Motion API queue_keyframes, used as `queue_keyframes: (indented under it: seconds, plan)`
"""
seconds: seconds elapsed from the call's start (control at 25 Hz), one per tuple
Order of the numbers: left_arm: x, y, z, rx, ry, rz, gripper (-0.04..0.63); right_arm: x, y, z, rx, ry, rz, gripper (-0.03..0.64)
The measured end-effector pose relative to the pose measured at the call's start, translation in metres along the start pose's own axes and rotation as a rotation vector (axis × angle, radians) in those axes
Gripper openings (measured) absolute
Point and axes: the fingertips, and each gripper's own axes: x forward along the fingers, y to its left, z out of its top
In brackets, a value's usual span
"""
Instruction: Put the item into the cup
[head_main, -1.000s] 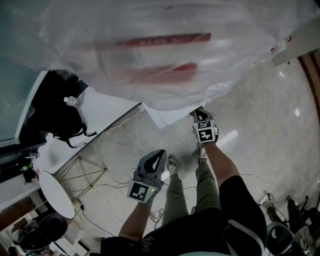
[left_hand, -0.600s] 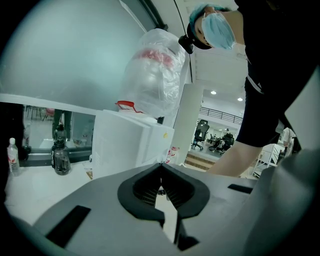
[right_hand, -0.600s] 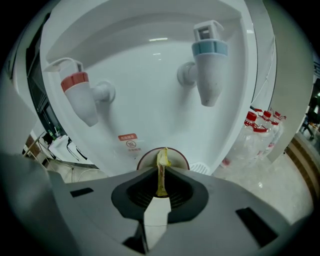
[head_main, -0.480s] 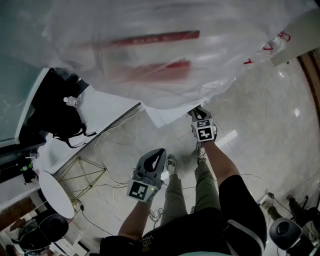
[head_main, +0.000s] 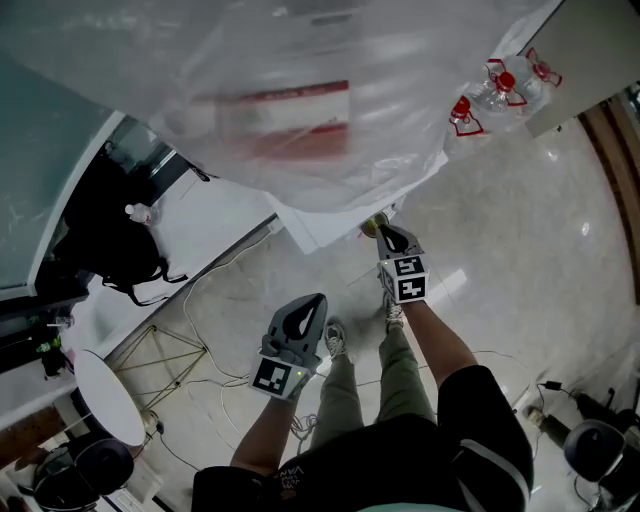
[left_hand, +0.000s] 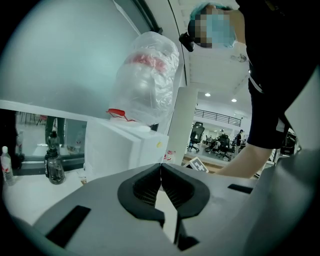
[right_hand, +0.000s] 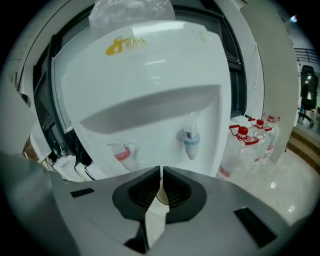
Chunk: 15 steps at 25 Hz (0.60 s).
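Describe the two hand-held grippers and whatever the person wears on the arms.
Both the left hand-held gripper and the right hand-held gripper have smooth grey shells, each carrying a cube with black-and-white square markers. Their jaws are lined with black ribbed pads. The person wears a black short-sleeved top; the forearms are bare.

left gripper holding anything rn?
No: the left gripper has its jaws closed tip to tip in the left gripper view, with nothing between them.
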Motion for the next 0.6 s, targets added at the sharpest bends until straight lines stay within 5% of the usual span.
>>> queue_keyframes:
  seconds: [0.6]
  plan:
    - [-0.026,-0.033,0.063,0.052,-0.073,-0.058,0.020,-0.150,0.043,0.075,0.068,-0.192,-0.002,0.046]
